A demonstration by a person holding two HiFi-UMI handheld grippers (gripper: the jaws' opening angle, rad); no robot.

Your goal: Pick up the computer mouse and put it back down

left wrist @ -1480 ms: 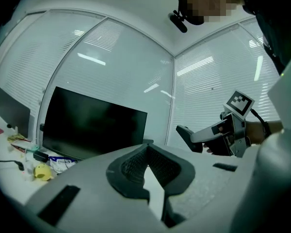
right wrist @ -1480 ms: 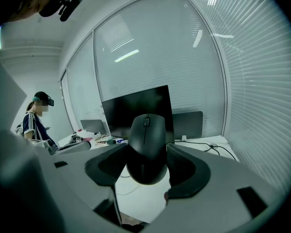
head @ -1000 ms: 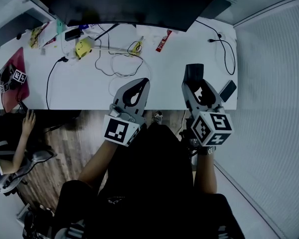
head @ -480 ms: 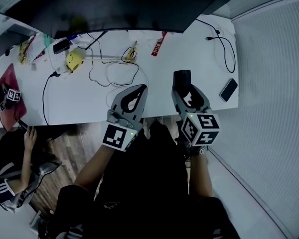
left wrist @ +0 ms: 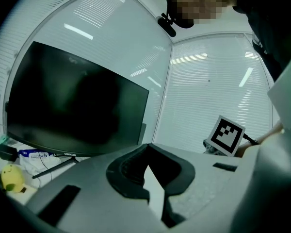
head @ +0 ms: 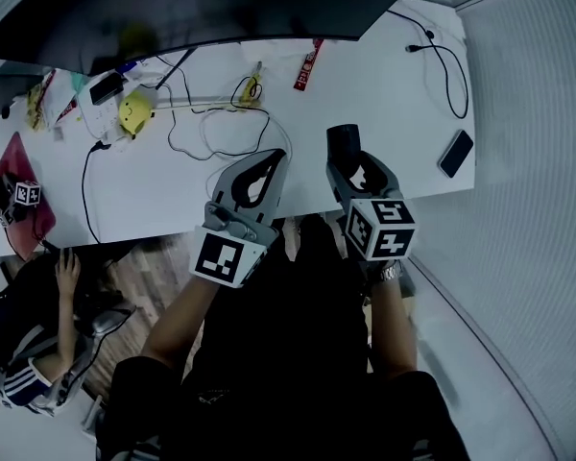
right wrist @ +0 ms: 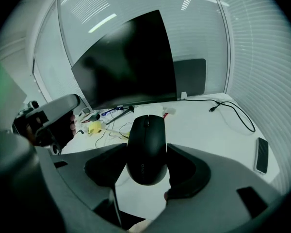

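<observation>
The right claw (right wrist: 146, 176) is clamped on the mouse (right wrist: 146, 149), one jaw pressing each of its long sides. The mouse is a smooth, matte black oval with a scroll wheel near its far end. It is raised off the bench (head: 384, 94), over its near edge. From the head view it shows as a dark block (head: 343, 142) at the tip of the right claw (head: 346, 164).

The left claw (head: 275, 157) is closed on nothing. Its grey, matte jaws meet at the tips (left wrist: 146, 146), leaving a teardrop-shaped hollow behind them. It hangs just beside the right one, over the same front edge.

The bench is white, flat and glossy. On it lie thin dark looping cables (head: 440, 56), a flat black phone (head: 455, 153) near the right edge, a small rounded yellow object (head: 132, 113) and a narrow red packet (head: 307, 65). A wide, dark, slightly curved monitor (right wrist: 126, 62) stands along the far edge.

White walls lined with fine horizontal slats (right wrist: 262, 57) close in the room. Brown wood-grain floor (head: 144, 277) shows below the bench. A seated person (head: 29, 353) is at the lower left of the head view.
</observation>
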